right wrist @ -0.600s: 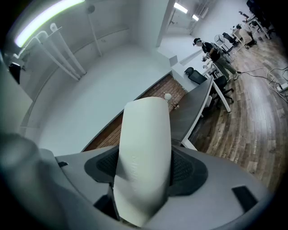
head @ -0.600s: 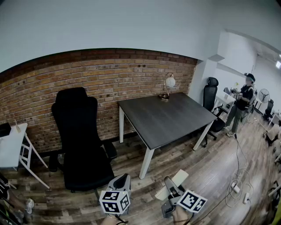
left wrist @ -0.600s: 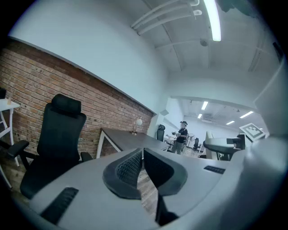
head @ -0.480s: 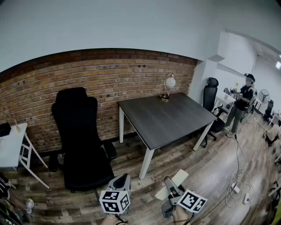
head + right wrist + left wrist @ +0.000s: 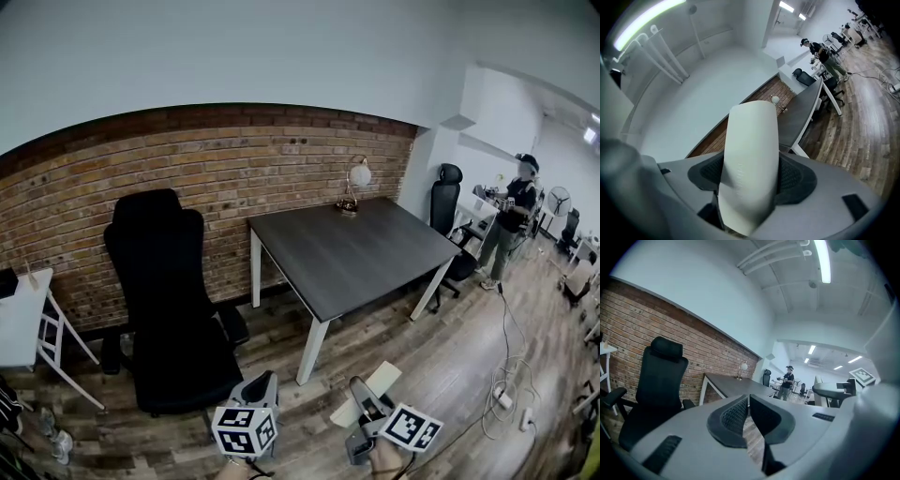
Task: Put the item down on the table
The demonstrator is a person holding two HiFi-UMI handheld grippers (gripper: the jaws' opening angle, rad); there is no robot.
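A pale cream, flat, elongated item [image 5: 382,380] is clamped between the pads of my right gripper [image 5: 364,394] and sticks out past them; the right gripper view shows this item [image 5: 750,159] filling the gap of the right gripper [image 5: 751,177]. My left gripper [image 5: 263,382] hovers beside it, over the wooden floor. Its pads meet at the tips with nothing between them in the left gripper view [image 5: 748,397]. The dark grey table [image 5: 361,253] stands ahead, well beyond both grippers.
A small globe lamp [image 5: 353,183] sits at the table's far edge by the brick wall. A black office chair [image 5: 169,300] stands left of the table, a white folding stand [image 5: 23,323] at far left. At right are another chair [image 5: 447,202], a standing person [image 5: 511,225] and floor cables [image 5: 506,394].
The head view has drifted slightly, so the room sits a little further left. Both grippers and the cream item keep their places.
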